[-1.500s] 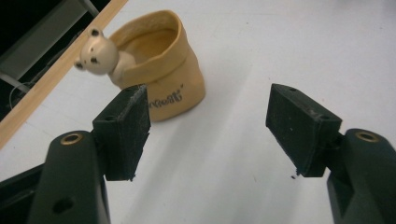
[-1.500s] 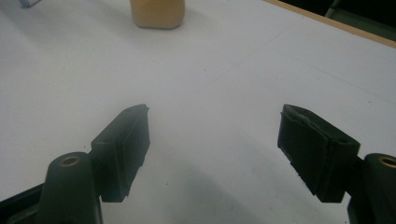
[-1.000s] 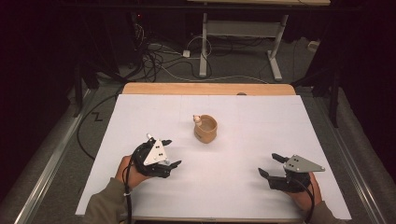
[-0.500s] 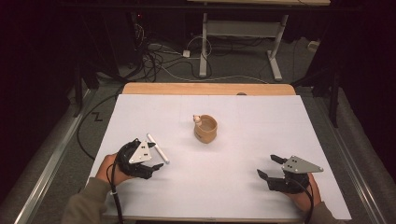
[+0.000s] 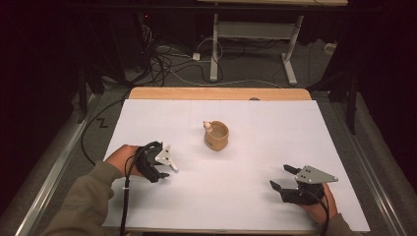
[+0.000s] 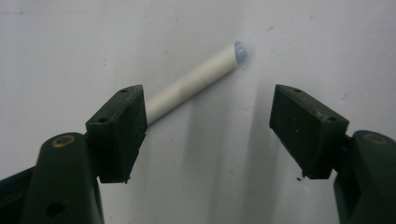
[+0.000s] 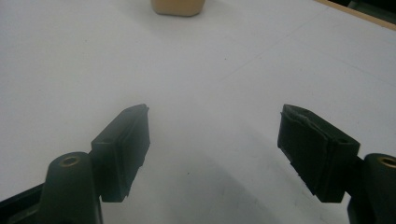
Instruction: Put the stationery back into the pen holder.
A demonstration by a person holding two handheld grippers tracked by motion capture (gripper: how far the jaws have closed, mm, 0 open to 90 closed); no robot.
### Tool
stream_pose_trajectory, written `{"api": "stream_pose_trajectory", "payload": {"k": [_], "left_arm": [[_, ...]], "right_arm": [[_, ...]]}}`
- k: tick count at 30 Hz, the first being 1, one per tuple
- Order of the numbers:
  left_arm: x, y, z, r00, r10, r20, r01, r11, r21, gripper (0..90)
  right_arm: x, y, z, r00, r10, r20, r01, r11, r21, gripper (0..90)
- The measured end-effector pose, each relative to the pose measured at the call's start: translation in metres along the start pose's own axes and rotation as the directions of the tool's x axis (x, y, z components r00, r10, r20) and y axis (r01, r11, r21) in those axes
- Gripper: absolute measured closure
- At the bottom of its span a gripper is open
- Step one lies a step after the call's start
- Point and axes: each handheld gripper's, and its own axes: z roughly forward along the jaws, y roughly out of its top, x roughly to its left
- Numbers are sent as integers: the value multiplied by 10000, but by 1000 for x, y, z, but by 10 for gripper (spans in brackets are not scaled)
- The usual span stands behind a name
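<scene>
A short white stick [image 6: 191, 81] with a pale blue tip lies flat on the white table cover [image 5: 255, 147]. My left gripper [image 6: 208, 100] points down at it, open; the stick's near end runs behind the left jaw and nothing is gripped. From above, the left gripper [image 5: 160, 173] sits at the front left, with the stick's end [image 5: 174, 168] poking out beside it. A tan wooden cup [image 5: 217, 136] stands upright mid-table. My right gripper [image 5: 280, 176] rests at the front right, open and holding nothing. In the right gripper view [image 7: 215, 112] the cup's base [image 7: 180, 7] shows far ahead.
A bare wooden strip [image 5: 216, 93] edges the table's far side. Beyond it on the floor are cables [image 5: 167, 64] and a desk frame [image 5: 246, 34]. Metal rails [image 5: 59, 162] run along both sides of the table.
The left gripper drew back to the left, with the white stick lying free beside it. It then came back right and tipped down over the stick. The right gripper barely moved.
</scene>
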Motion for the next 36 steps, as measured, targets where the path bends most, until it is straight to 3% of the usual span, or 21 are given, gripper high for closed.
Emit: {"api": "stream_pose_trajectory", "payload": {"k": [5, 9, 12, 14, 16, 20, 22, 26, 28, 30, 32, 33, 36], "left_arm": [[15, 13, 10, 9977, 303, 608, -339, 9977, 590, 317], [23, 22, 17, 9901, 686, 1224, -784, 9939, 772, 361], [27, 24, 17, 9794, 896, 1810, -1060, 9909, 832, 423], [29, 27, 18, 9671, 1134, 2275, -1372, 9863, 917, 489], [30, 31, 19, 9545, 1511, 2570, -1834, 9772, 1067, 555], [31, 36, 20, 9347, 2207, 2785, -2618, 9576, 1199, 637], [30, 36, 19, 9257, 2465, 2870, -2895, 9499, 1179, 726], [29, 38, 19, 9193, 2743, 2821, -3174, 9407, 1196, 759], [28, 39, 18, 9194, 2806, 2755, -3256, 9361, 1331, 760], [26, 39, 17, 9285, 2861, 2367, -3232, 9365, 1359, 760], [27, 38, 14, 9333, 2904, 2114, -3244, 9341, 1489, 761], [26, 37, 12, 9397, 2846, 1896, -3140, 9376, 1491, 761], [26, 34, 4, 9514, 2803, 1276, -2964, 9457, 1330, 761]], "right_arm": [[-1, 0, 0, 10000, 16, -92, -16, 10000, -35, 256], [-1, -1, 0, 9998, 43, -168, -44, 10000, -50, 256], [-2, -1, -1, 9998, 61, -208, -62, 10000, -53, 256], [-2, -1, -1, 9997, 68, -232, -70, 9999, -72, 256], [-2, -1, 0, 9997, 82, -242, -83, 9999, -68, 257], [-2, -1, 0, 9996, 39, -276, -41, 10000, -66, 256], [-1, -1, 0, 9996, 22, -280, -23, 10000, -45, 257], [-1, -1, -1, 9996, 63, -278, -65, 9999, -86, 256], [-1, -1, -1, 9996, 44, -276, -46, 10000, -73, 257], [-1, -1, -1, 9996, 53, -270, -55, 9999, -86, 256], [-1, -1, -1, 9996, 58, -280, -61, 9999, -108, 256], [-1, -1, -1, 9996, 87, -283, -90, 9999, -112, 256], [-2, -1, -2, 9996, 92, -282, -97, 9998, -158, 256]]}}
